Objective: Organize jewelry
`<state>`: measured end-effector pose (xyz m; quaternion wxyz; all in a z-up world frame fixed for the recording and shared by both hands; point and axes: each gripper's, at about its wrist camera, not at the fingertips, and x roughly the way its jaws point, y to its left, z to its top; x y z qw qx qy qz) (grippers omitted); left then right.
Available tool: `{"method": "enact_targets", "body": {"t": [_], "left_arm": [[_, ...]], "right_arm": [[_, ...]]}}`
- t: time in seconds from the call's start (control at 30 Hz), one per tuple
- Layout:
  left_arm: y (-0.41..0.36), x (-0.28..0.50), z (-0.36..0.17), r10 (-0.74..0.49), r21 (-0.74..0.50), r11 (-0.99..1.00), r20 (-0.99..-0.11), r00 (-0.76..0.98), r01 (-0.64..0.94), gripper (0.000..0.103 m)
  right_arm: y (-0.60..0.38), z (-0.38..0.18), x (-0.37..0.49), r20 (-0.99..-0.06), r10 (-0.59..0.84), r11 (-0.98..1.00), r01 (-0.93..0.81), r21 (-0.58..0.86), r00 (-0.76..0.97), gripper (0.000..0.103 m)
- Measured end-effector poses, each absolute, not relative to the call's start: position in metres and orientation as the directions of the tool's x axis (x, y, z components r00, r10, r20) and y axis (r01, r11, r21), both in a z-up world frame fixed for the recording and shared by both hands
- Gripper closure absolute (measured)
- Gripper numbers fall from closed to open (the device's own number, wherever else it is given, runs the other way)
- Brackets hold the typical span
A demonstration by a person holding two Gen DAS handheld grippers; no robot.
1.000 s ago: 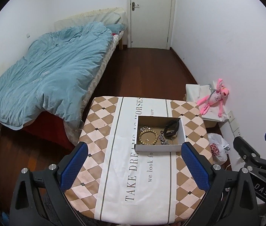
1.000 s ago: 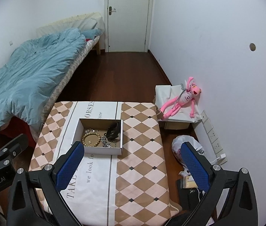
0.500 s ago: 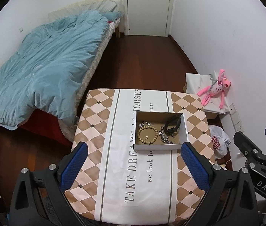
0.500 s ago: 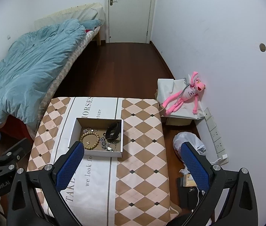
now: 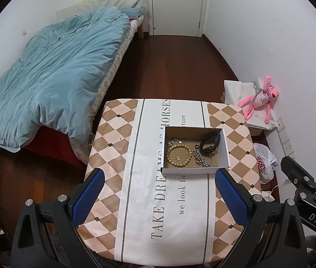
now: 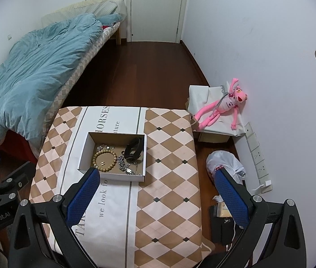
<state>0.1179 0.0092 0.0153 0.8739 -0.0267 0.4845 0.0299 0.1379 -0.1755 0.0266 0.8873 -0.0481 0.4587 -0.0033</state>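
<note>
The jewelry lay together in the open box [image 5: 194, 169] on the surface [image 5: 135, 189]: a bead bracelet [image 5: 178, 155], a metal chain [image 5: 200, 159] and a dark band [image 5: 210, 142]. My left gripper [image 5: 158, 197] and right gripper [image 6: 156, 197] both had jaws wide, holding nothing, above the surface. Over the last second both views had tilted down and the box had slid lower in frame, which I read as closing in on it. The box's long axis ran left to right, its open top facing up.
</note>
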Motion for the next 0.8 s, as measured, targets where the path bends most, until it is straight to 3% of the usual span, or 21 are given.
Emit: {"method": "enact_targets", "body": {"t": [0.8], "left_arm": [[0.017, 0.118, 0.004, 0.025, -0.016, 0.997, -0.855, 0.517, -0.073, 0.002]], "right_arm": [[-0.172, 0.018, 0.139, -0.828, -0.046, 0.996, -0.041, -0.084, 0.558, 0.0]]}}
